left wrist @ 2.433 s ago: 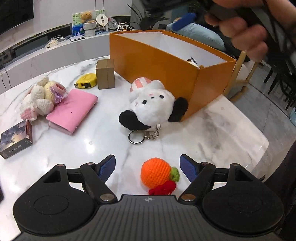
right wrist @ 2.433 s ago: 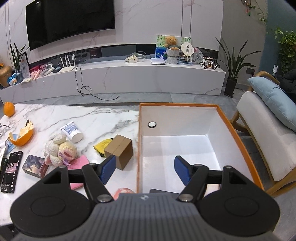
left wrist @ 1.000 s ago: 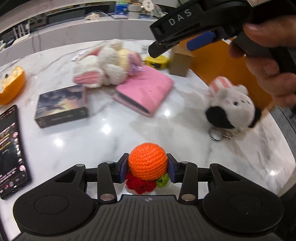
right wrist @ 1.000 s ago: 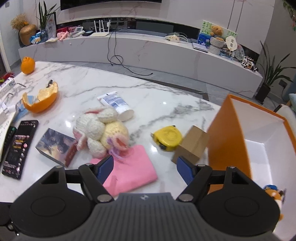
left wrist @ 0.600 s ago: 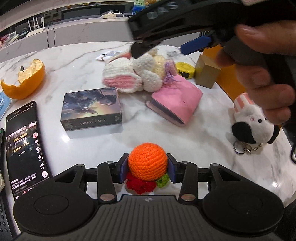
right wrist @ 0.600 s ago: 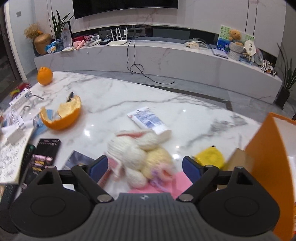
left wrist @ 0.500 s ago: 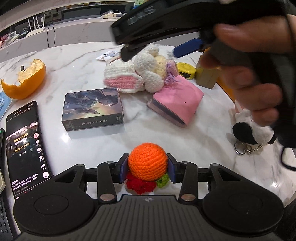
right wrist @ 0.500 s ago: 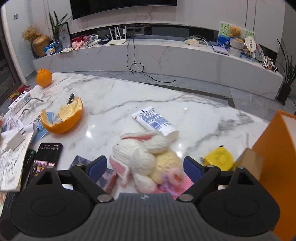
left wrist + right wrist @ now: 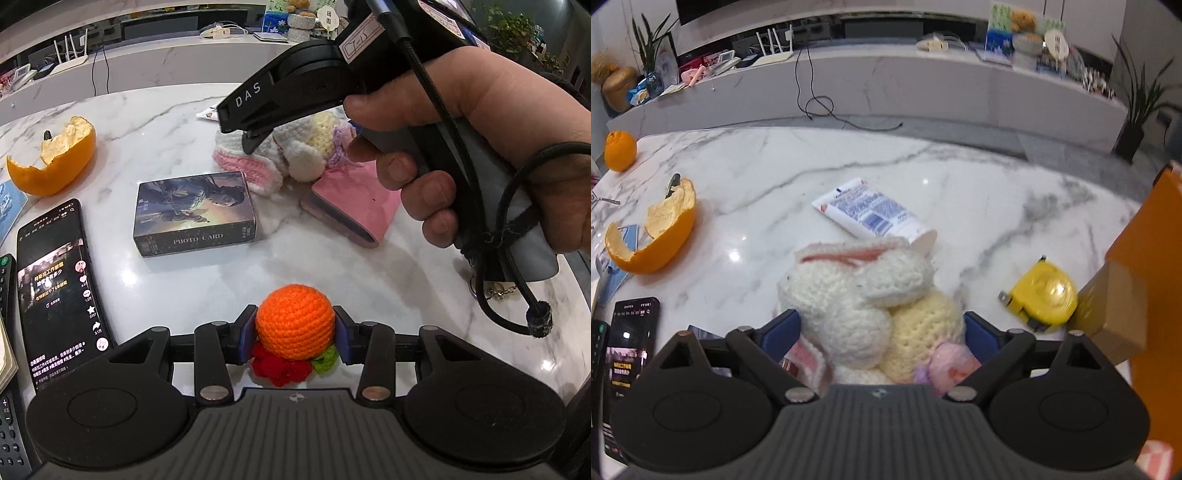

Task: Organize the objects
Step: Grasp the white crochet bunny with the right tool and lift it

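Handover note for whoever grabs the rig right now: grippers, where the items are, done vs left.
Left gripper: shut on the crocheted orange, low over the marble table.
Right gripper: jaws closing around the crocheted bunny, which sits between the pads; no firm grip yet.
On the table: pink pouch under the bunny, photo-card box, yellow tape measure, cardboard box, white tube.
Orange bin stands at the right edge.
Done: orange picked.
Left: grip bunny, bin both, then the rest.
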`<state>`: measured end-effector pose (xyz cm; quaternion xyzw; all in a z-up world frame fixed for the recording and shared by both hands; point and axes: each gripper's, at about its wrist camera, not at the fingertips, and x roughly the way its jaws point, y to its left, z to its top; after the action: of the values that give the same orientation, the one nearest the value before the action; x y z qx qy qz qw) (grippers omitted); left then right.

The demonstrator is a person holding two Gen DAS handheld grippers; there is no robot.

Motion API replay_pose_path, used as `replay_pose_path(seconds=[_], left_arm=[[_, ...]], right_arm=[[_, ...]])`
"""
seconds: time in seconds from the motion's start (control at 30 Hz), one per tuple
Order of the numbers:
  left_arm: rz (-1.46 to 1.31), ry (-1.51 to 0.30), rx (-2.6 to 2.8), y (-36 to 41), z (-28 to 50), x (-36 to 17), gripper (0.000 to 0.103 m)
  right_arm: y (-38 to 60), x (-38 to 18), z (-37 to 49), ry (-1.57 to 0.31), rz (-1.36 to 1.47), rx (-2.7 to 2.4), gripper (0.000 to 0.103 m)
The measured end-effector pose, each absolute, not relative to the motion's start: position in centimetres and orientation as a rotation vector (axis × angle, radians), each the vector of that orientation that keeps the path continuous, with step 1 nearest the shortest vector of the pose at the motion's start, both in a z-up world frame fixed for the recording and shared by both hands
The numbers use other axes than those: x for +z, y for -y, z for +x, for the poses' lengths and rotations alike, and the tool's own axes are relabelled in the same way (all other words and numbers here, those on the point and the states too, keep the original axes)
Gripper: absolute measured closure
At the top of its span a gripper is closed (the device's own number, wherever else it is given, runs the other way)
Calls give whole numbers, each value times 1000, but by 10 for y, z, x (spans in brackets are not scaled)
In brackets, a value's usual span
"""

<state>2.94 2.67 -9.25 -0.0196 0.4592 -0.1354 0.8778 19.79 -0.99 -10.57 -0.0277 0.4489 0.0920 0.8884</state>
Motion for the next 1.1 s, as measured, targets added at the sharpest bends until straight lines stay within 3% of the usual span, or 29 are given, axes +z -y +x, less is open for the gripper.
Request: replay_pose_path(seconds=[0.07, 1.1], left_arm=[[-35, -956, -283, -26, 30, -93, 53], [47, -912, -220, -6, 15, -93, 55]], right_arm=[[11, -103, 197, -928, -67, 178, 33], [46, -52, 165, -842, -32, 236, 34]])
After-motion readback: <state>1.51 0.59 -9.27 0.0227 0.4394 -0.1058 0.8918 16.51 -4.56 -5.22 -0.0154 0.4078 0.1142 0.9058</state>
